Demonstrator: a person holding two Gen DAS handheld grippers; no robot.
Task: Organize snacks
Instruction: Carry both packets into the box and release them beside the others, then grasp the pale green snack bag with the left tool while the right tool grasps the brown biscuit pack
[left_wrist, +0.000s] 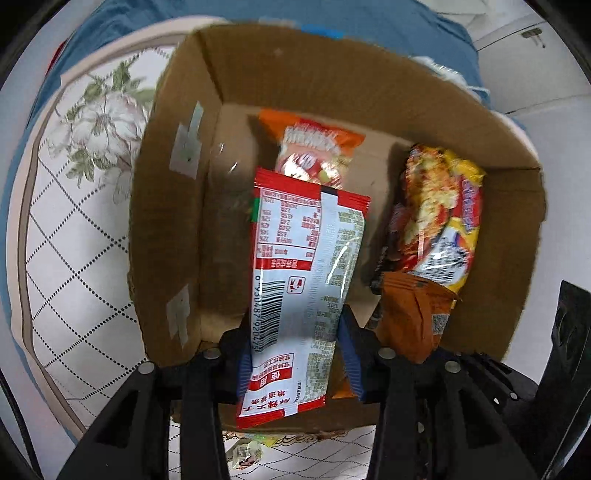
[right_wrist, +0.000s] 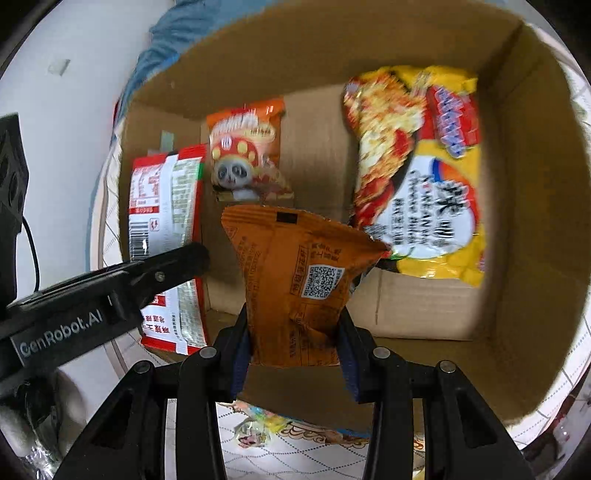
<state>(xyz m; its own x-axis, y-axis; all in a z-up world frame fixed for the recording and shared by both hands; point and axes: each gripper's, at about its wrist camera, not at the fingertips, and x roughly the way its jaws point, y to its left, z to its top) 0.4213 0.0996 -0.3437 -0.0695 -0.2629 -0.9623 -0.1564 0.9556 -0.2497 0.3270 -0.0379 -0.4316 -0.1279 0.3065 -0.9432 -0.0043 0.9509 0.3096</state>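
An open cardboard box (left_wrist: 177, 206) (right_wrist: 517, 332) lies below both grippers. My left gripper (left_wrist: 295, 339) is shut on a red and white snack packet (left_wrist: 306, 266), held over the box's left side; it also shows in the right wrist view (right_wrist: 166, 206). My right gripper (right_wrist: 293, 332) is shut on an orange snack packet (right_wrist: 295, 273), held over the box's middle; it also shows in the left wrist view (left_wrist: 410, 314). On the box floor lie an orange mushroom-print packet (left_wrist: 314, 151) (right_wrist: 247, 147) and a yellow noodle packet (left_wrist: 439, 218) (right_wrist: 417, 170).
The box rests on a white quilted cloth with a flower print (left_wrist: 85, 155). Blue fabric (left_wrist: 369, 22) lies behind the box. A small wrapped snack (right_wrist: 255, 432) lies on the cloth in front of the box. The left gripper's arm (right_wrist: 92, 295) crosses the right wrist view.
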